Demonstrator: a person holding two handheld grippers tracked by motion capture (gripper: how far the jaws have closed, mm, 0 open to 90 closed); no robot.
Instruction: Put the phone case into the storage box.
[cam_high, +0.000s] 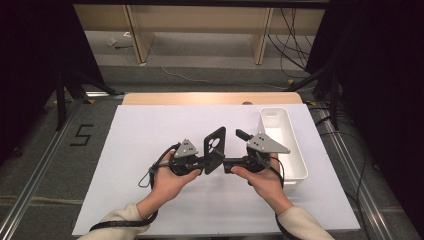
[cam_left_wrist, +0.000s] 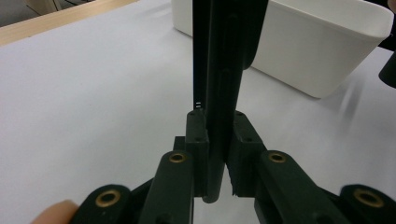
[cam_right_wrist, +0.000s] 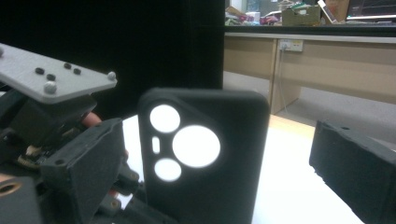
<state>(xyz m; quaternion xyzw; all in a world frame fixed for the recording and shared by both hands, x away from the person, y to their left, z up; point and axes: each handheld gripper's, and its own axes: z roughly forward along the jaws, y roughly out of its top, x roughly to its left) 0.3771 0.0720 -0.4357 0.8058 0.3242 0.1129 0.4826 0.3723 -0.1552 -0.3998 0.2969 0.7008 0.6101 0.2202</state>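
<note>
Stood upright, long axis vertical, pinched edge-on by left gripper (cam_high: 200, 162): case (cam_high: 215, 149), between spread jaws of right gripper (cam_high: 231, 165).

A phone case (cam_high: 215, 149) stands between the left gripper (cam_high: 200, 162) and right gripper (cam_high: 231, 165), with a bin (cam_high: 300, 160) to the right.

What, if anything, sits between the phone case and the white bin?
The right gripper does: it is on the bin side of the phone case, which the left gripper clamps upright. The white bin lies just beyond it. Nothing else visible lies on the sheet between them.
</note>
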